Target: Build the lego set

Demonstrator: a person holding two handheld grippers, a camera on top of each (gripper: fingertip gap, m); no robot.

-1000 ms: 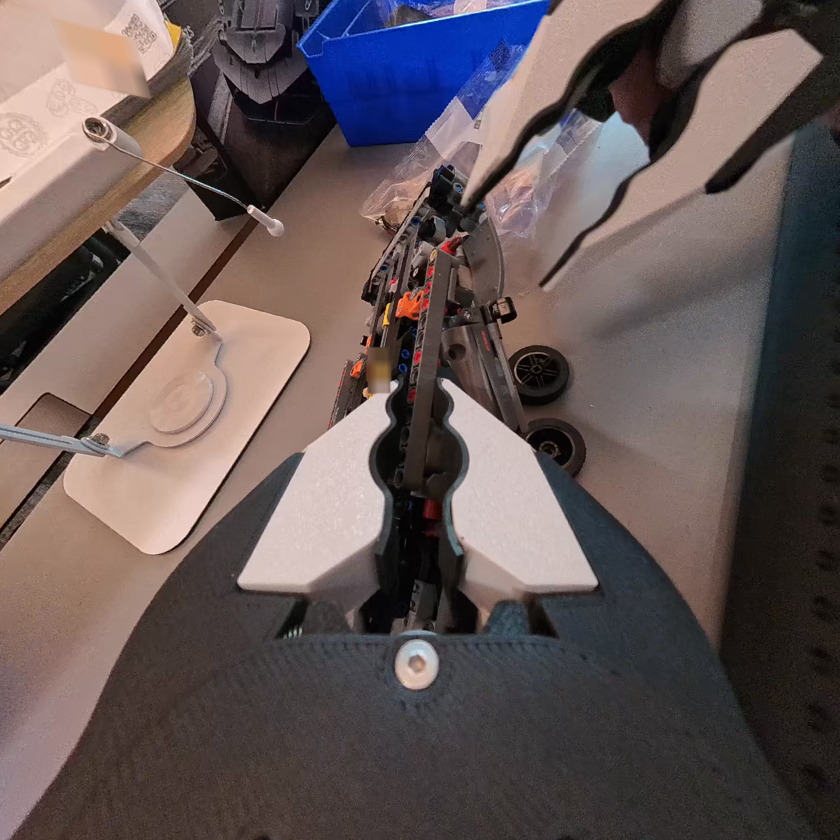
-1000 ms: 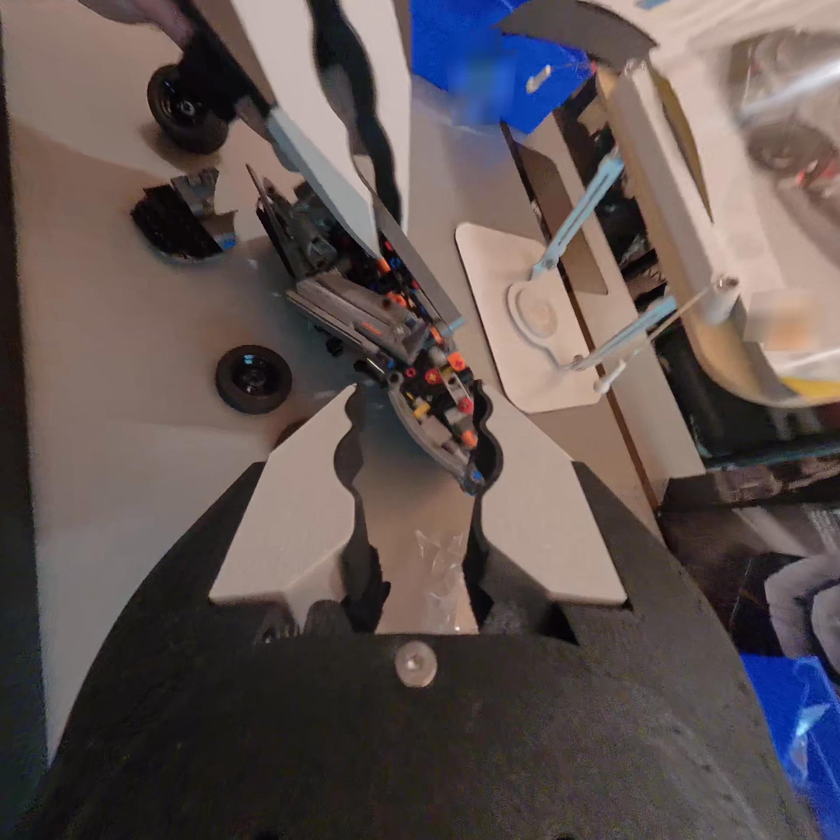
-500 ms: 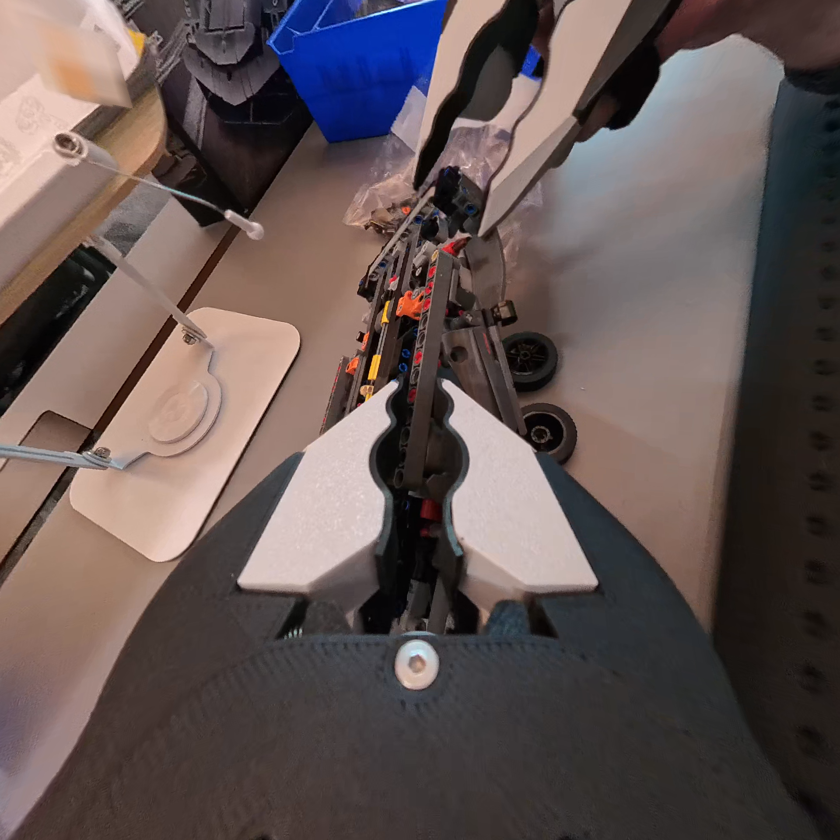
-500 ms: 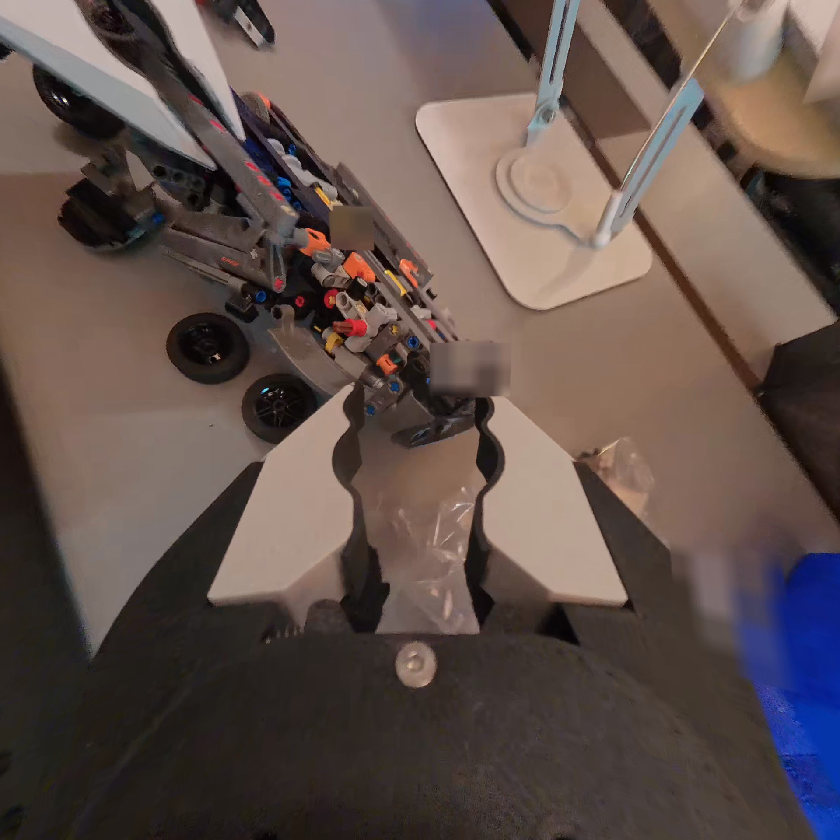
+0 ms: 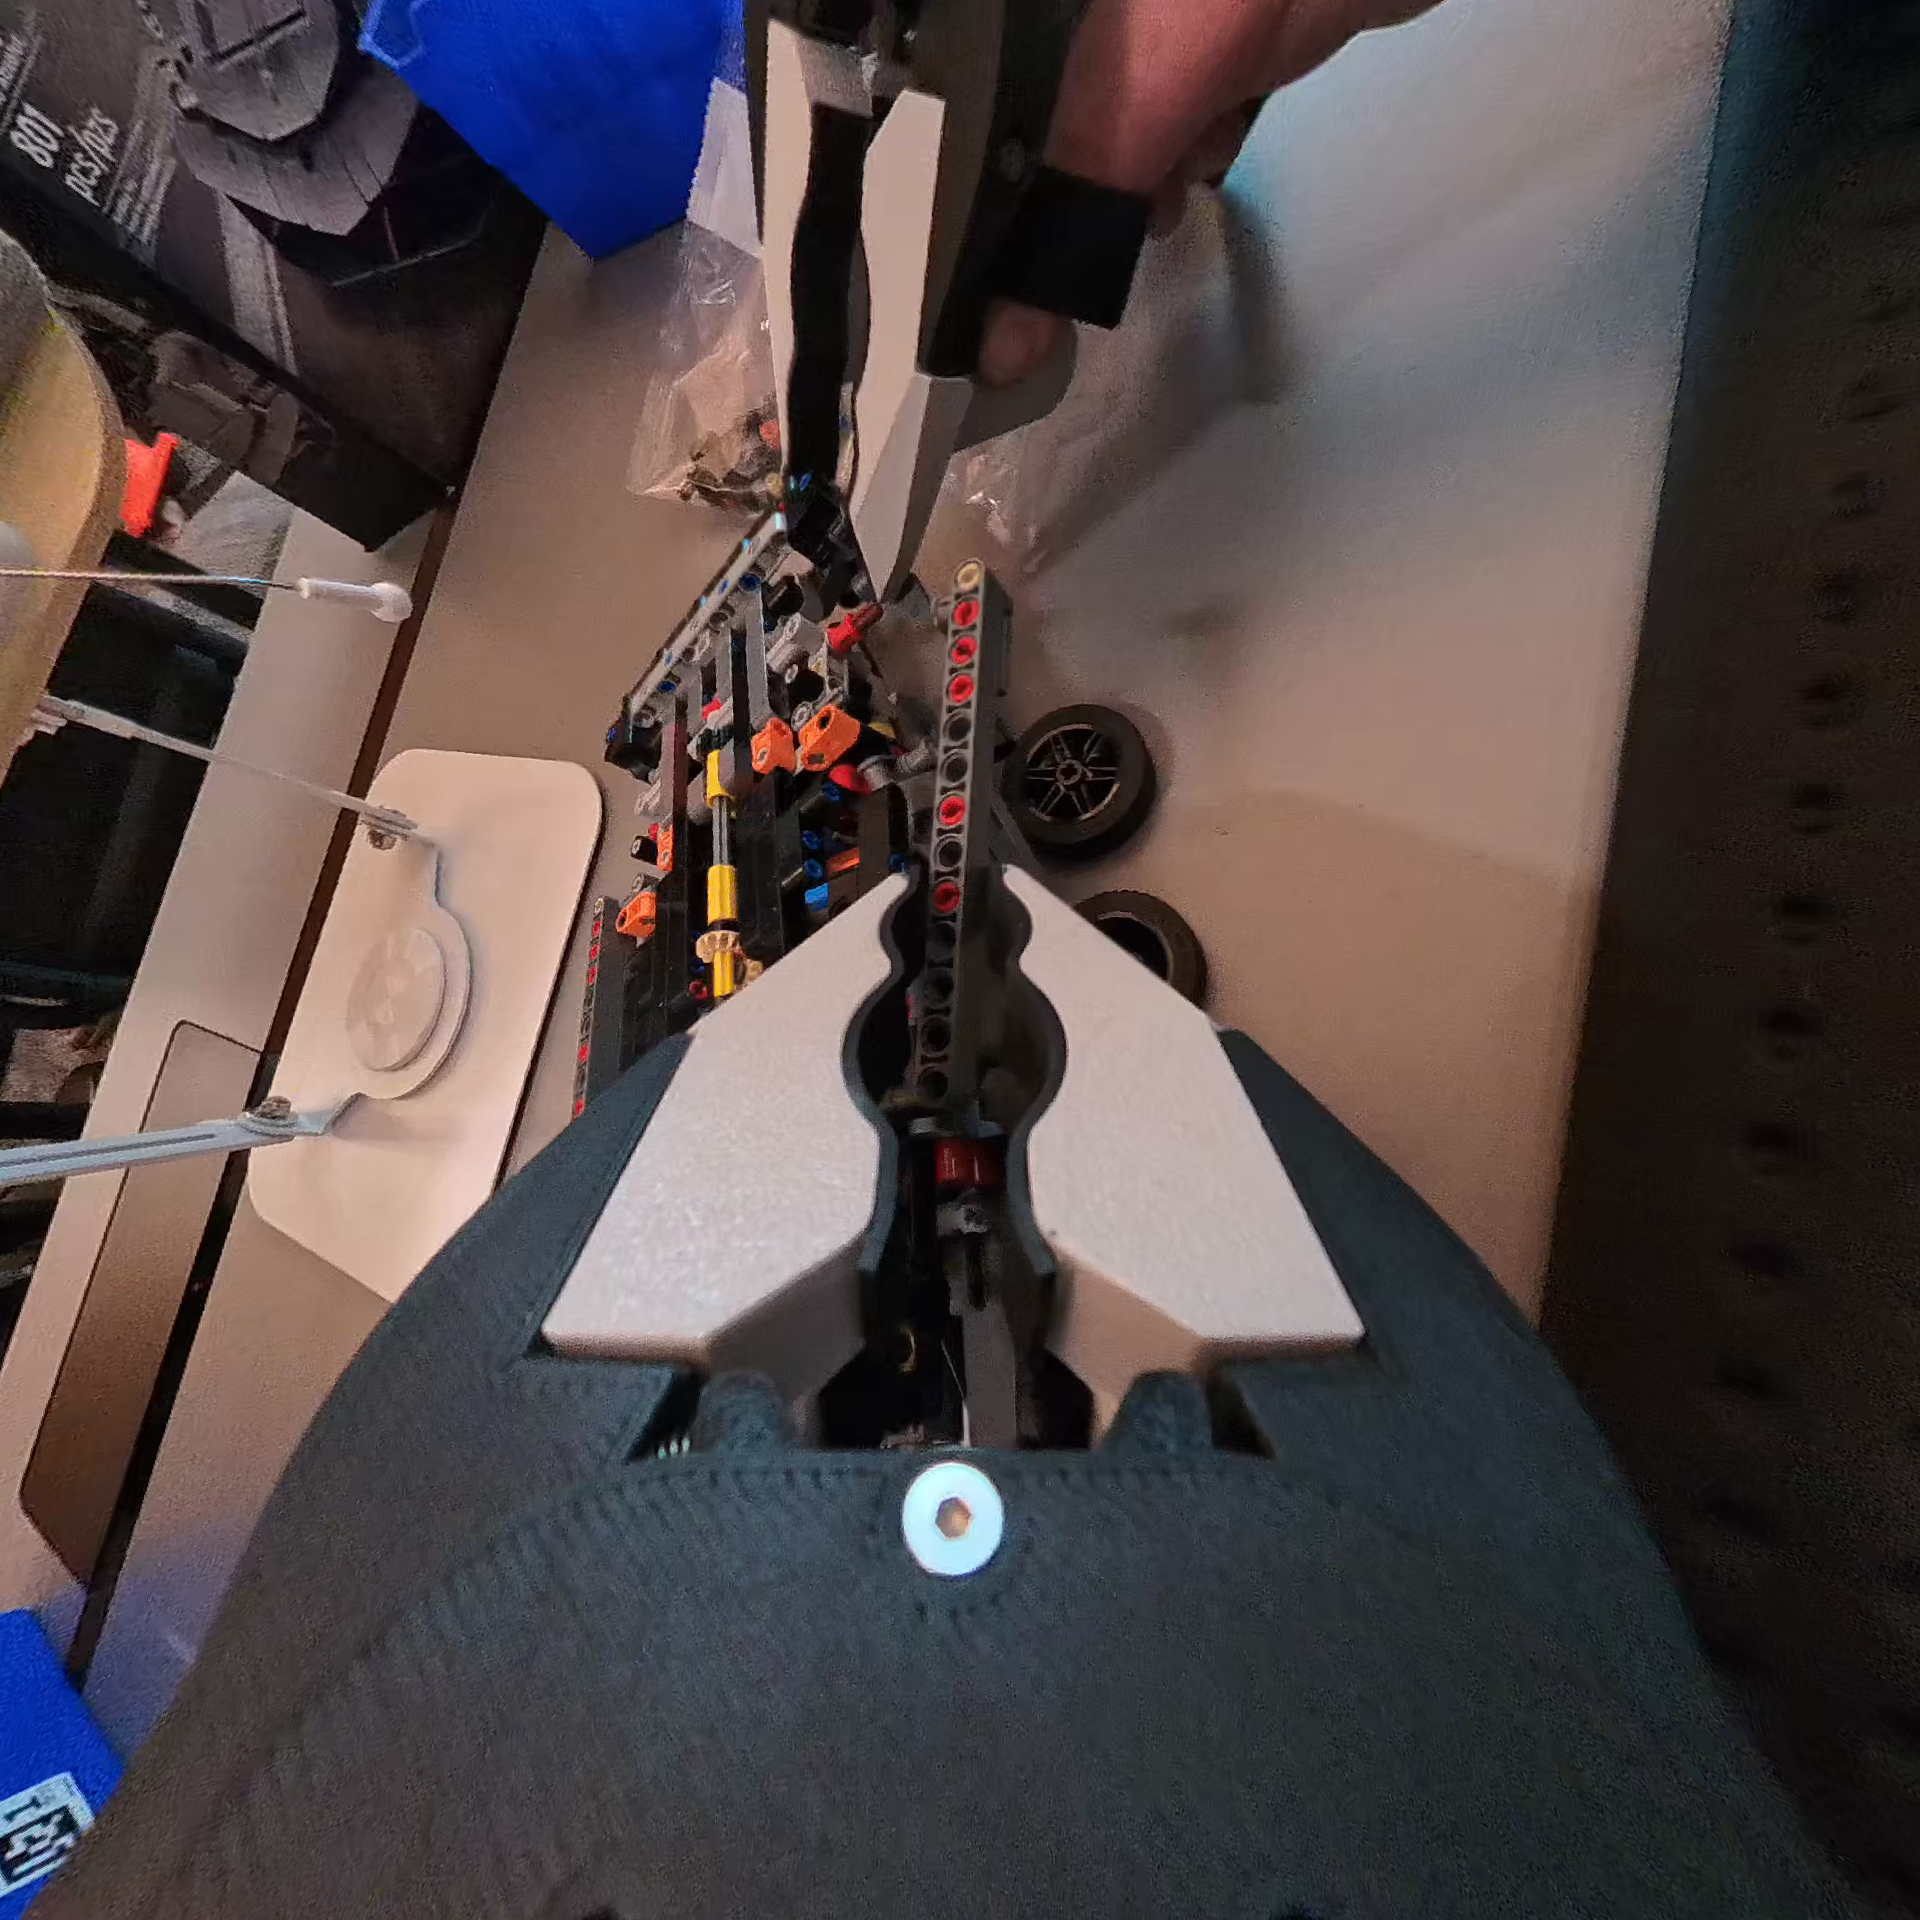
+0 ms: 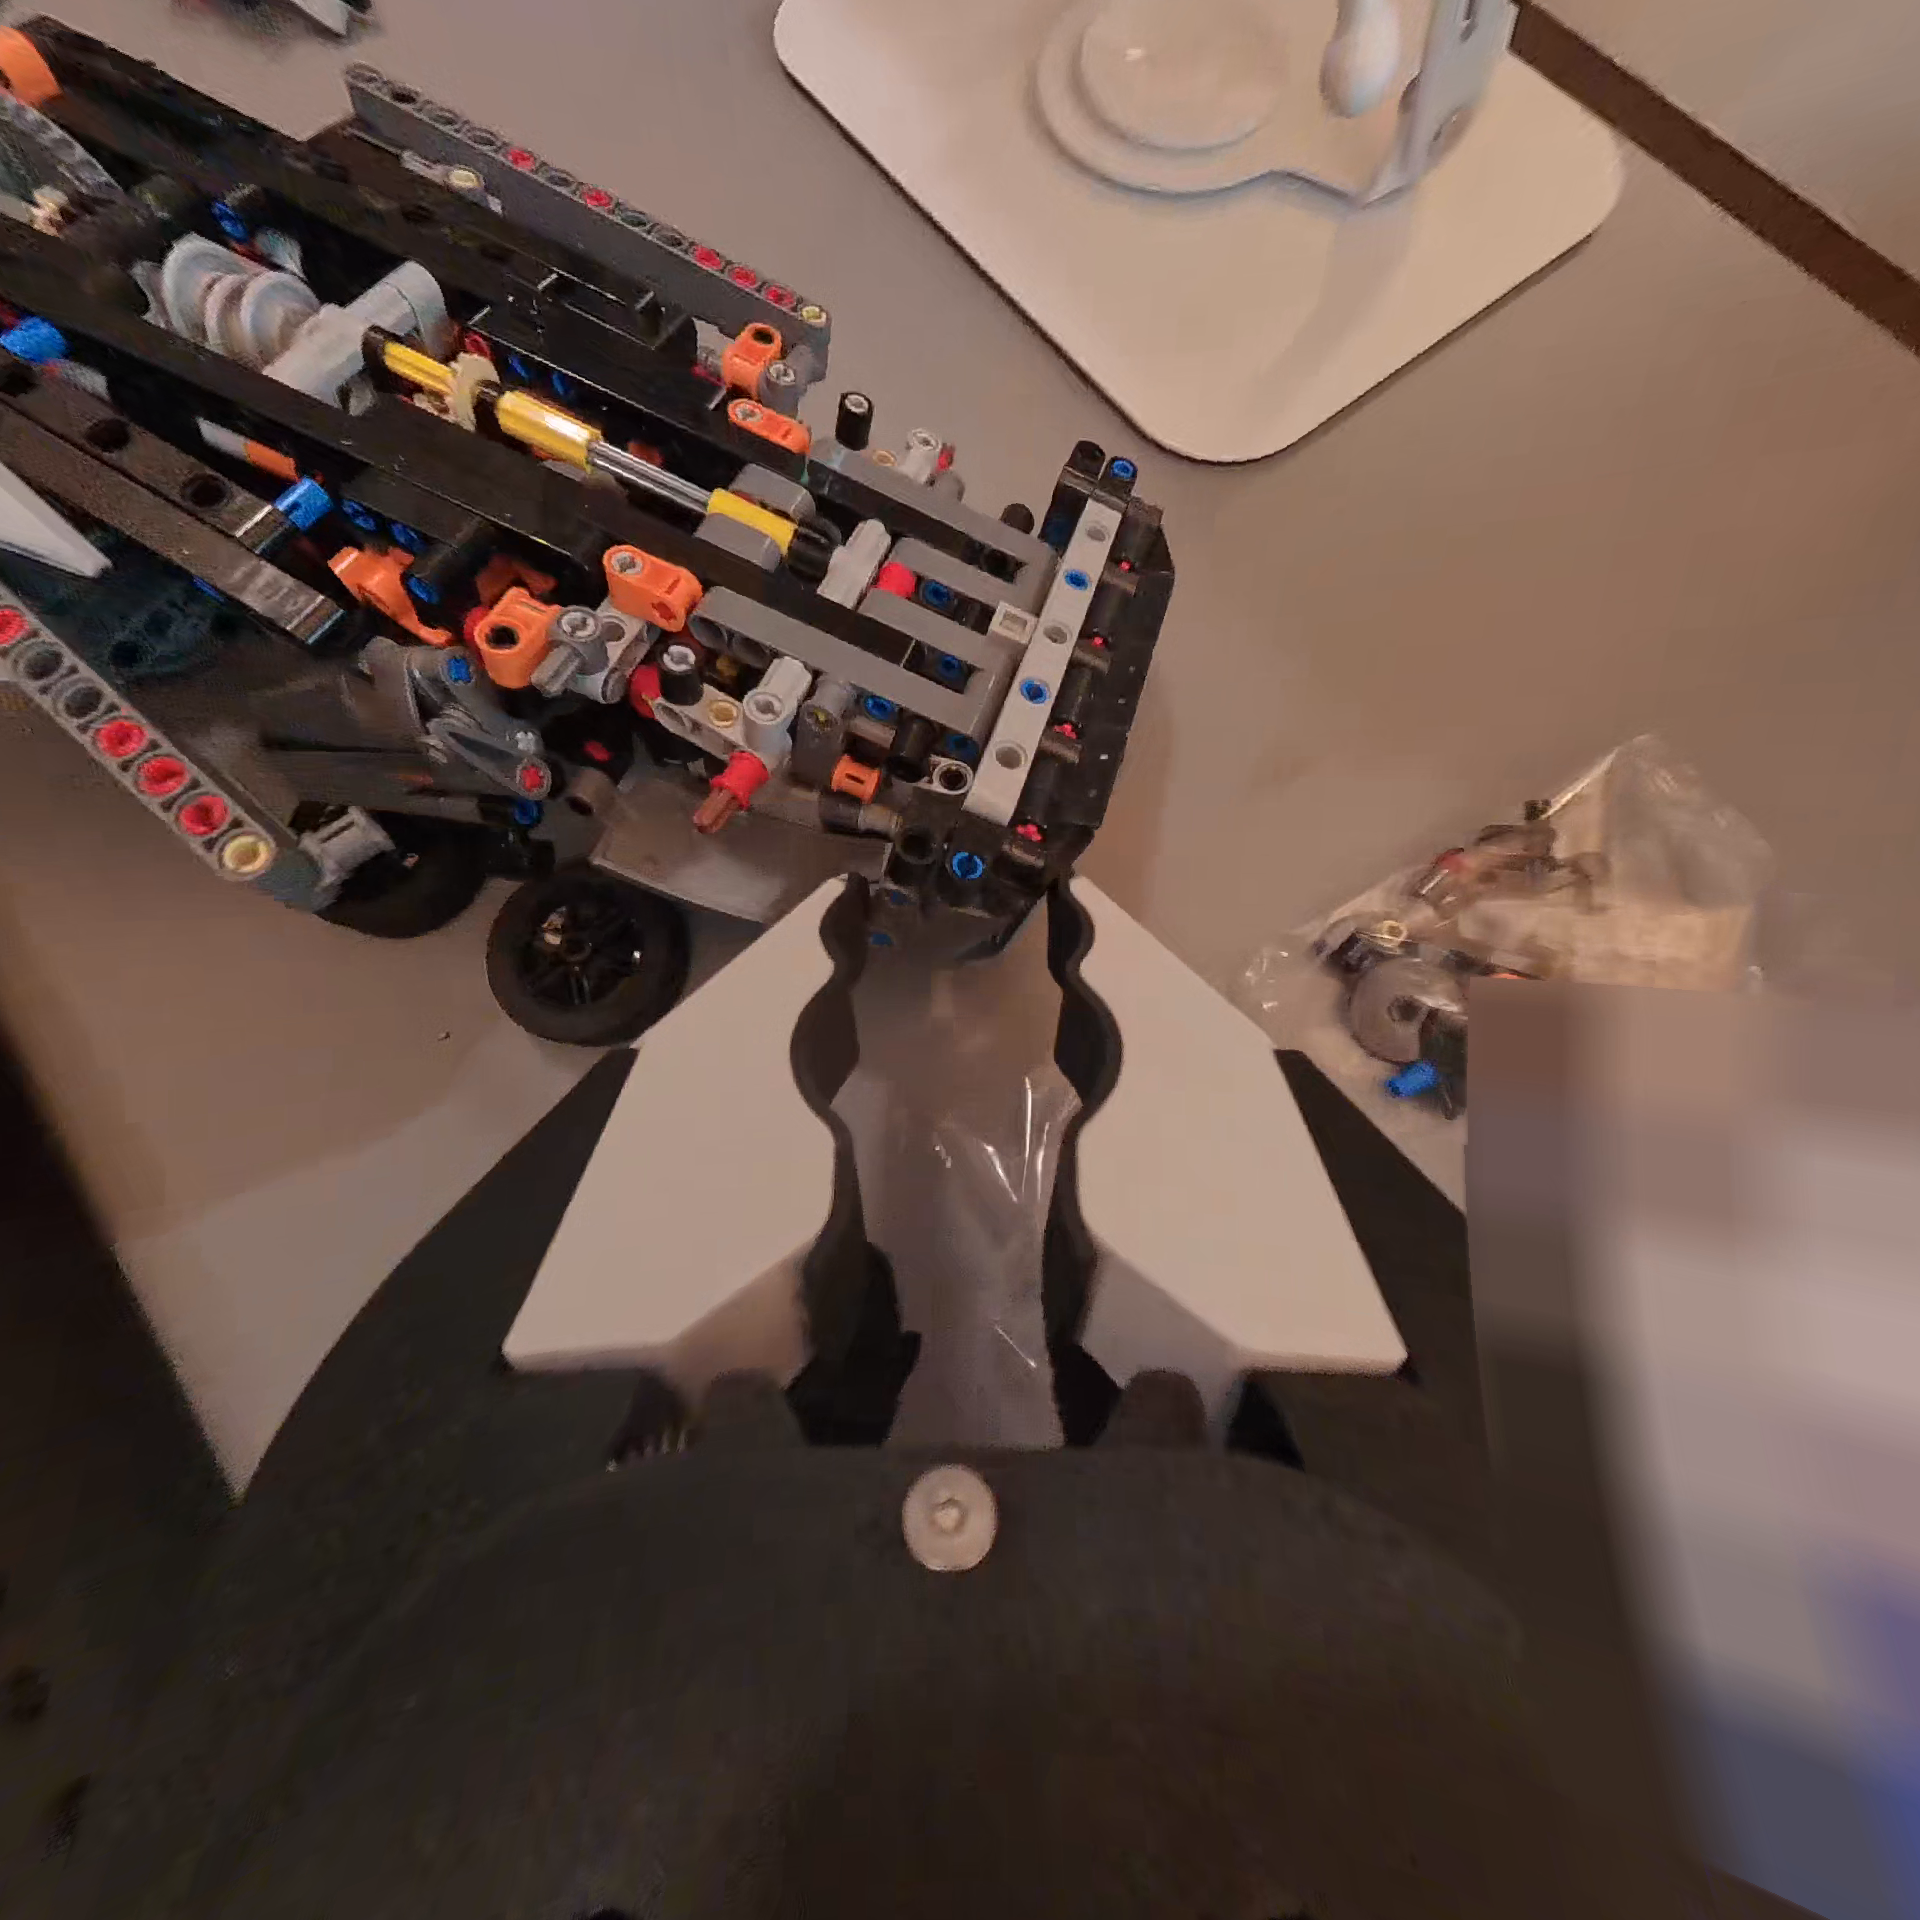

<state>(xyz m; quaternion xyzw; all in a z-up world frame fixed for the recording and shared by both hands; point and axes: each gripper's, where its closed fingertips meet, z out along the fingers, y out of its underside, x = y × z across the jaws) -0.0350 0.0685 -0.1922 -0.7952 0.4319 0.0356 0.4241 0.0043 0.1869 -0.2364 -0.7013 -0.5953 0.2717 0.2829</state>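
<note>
Left hand-held gripper (image 5: 951, 904) is clamped on a long grey studless beam (image 5: 961, 748) with red pins, one side rail of the lego chassis (image 6: 582, 540). The beam runs straight out ahead between its fingers, and the rest of the chassis spreads ahead and to its left on the counter (image 5: 1351, 623).

Right hand-held gripper (image 6: 951, 899) has its jaws apart, straddling the black end corner of the chassis; fingertips sit either side of that corner, and I cannot tell whether they touch it. In the left wrist view it comes down from the top of frame onto the far end of the chassis, with a person's hand (image 5: 1153, 114) around its grip.

Around the right one:
- one loose black wheel (image 6: 587, 951) on the counter just left of its left finger, tucked against the chassis underside
- clear bag of small parts (image 6: 1496, 914) to its right, near but apart
- white lamp base (image 6: 1226, 229) ahead and to the right, well clear of the chassis
- crumpled clear plastic (image 6: 987, 1184) under the gap between the fingers

Around the left one: two black wheels just right of the beam (the nearer one half hidden by the right finger), blue bin (image 5: 561, 104) far ahead-left.
</note>
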